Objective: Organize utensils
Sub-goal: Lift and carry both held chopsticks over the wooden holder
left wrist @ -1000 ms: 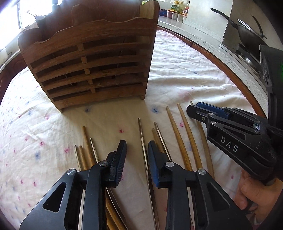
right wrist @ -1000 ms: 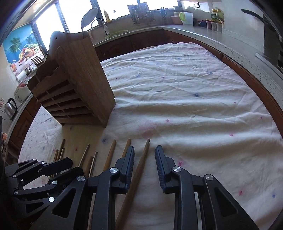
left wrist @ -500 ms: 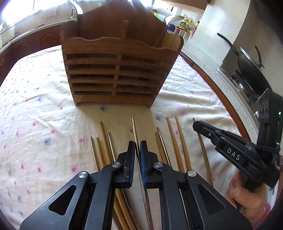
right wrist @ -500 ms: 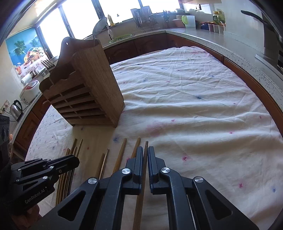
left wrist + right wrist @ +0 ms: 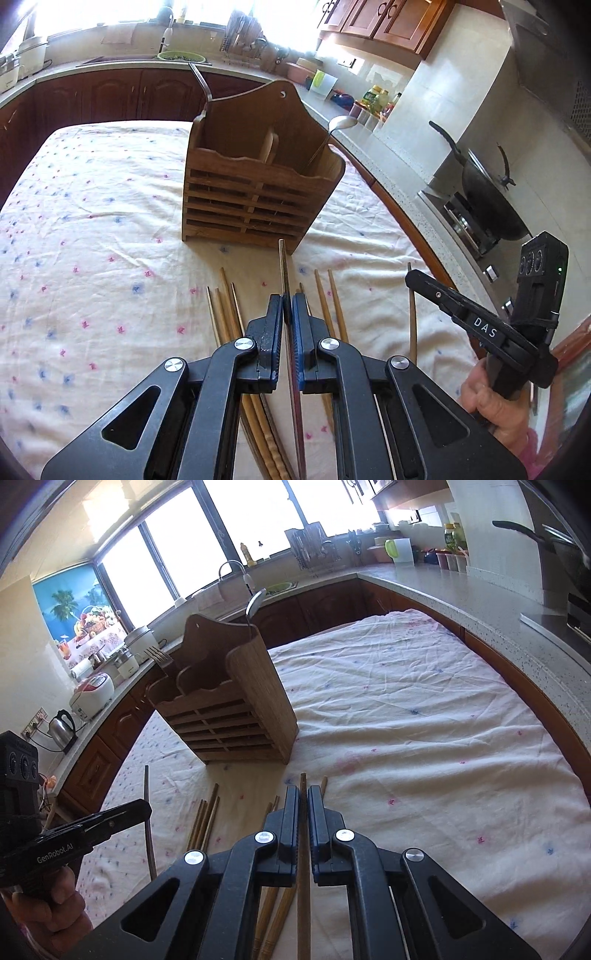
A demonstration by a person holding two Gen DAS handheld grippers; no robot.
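**A:** ok so what's each hand doing here?

**B:** Left gripper (image 5: 287, 302) has its jaws pressed together on a dark metal chopstick (image 5: 283, 266). The stick runs forward past the fingertips and its tip sits in line with the bottom front edge of the wooden holder (image 5: 255, 199). Right gripper (image 5: 303, 797) is the same deal, jaws clamped on a brown wooden chopstick (image 5: 303, 781) that pokes out a bit beyond the tips.

**A:** are both lifted off the table?

**B:** The left one looks raised: from the right camera you can see it hanging in the air in the left gripper, angled up. The right one, can't tell for sure if its far end touches the cloth.

**A:** and the rest of the chopsticks?

**B:** Still lying on the flowery tablecloth (image 5: 92, 221) in front of the holder. A loose bunch (image 5: 221, 314) to the left of the left gripper, another pair (image 5: 330, 299) just right of it, all pointing roughly at the holder.

**A:** anything in the holder already?

**B:** Yeah, a fork (image 5: 159, 656) stands in the left compartment and a spoon (image 5: 341, 123) leans out of the right one. The holder stands upright on the cloth, slatted front facing both grippers.
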